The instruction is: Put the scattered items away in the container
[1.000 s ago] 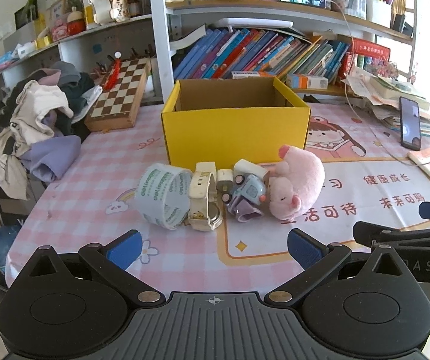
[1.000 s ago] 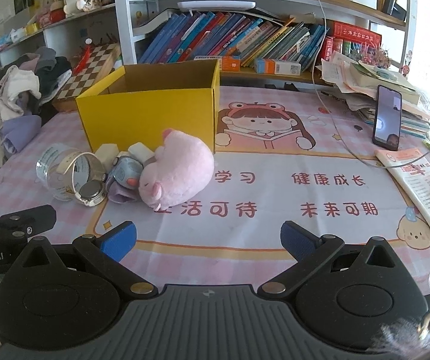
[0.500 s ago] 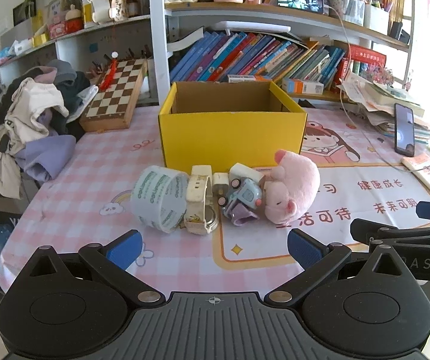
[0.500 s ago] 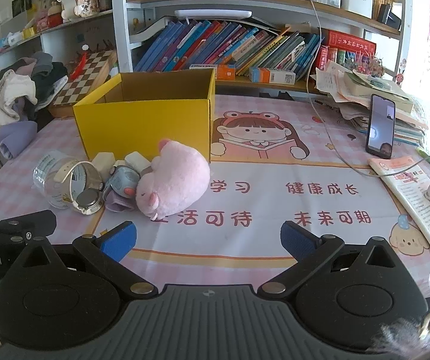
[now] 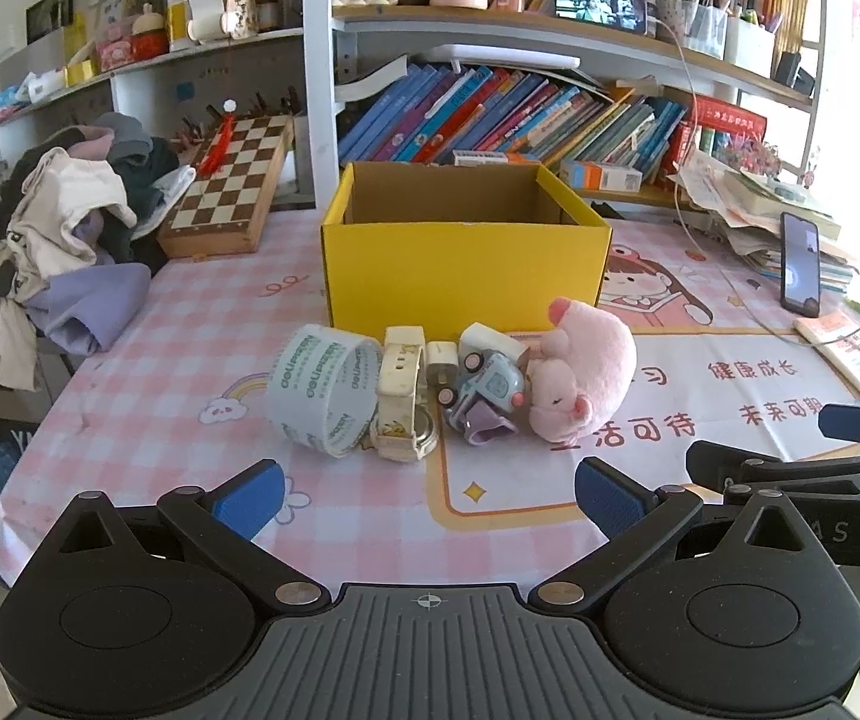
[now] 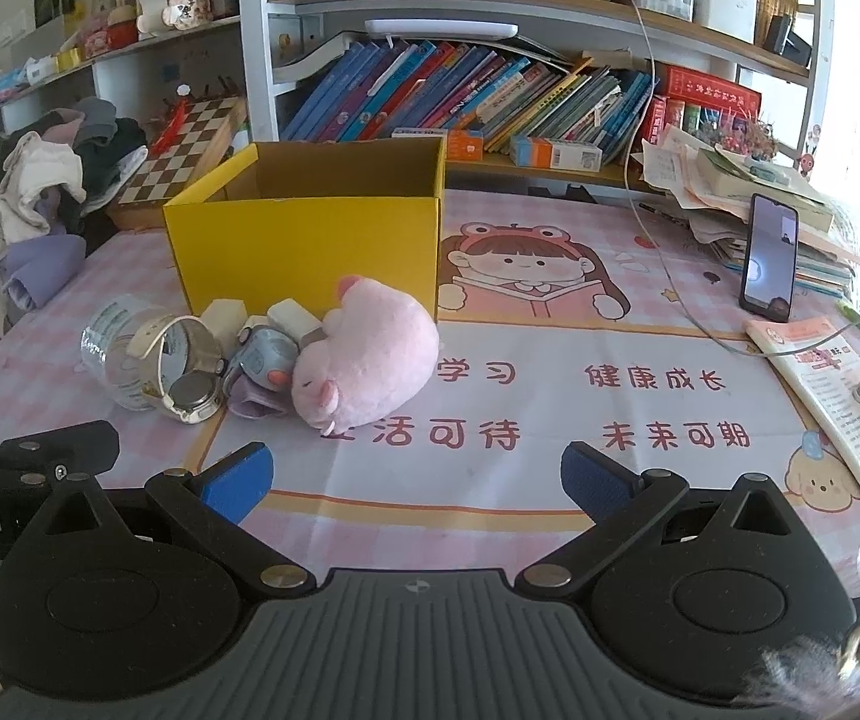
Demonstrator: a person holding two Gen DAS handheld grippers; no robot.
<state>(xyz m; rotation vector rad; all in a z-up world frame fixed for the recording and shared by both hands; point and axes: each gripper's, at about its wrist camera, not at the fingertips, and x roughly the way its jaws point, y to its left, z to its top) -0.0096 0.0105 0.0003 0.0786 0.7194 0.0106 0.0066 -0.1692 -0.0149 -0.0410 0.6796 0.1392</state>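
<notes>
An open yellow cardboard box stands on the pink checked table. In front of it lie a roll of clear tape, a cream wristwatch, small white blocks, a blue-grey toy car and a pink plush pig. My left gripper is open, nothing between its fingers, short of the tape and watch. My right gripper is open too, in front of the pig. Each gripper shows at the other view's edge.
Clothes are piled at the table's left edge, beside a chessboard. A phone leans on stacked papers at the right, with a booklet and cable near it. Bookshelves stand behind the box.
Both grippers have drawn back and risen slightly, so the box and items look smaller and farther. Nothing on the table has moved; both grippers stay open.
</notes>
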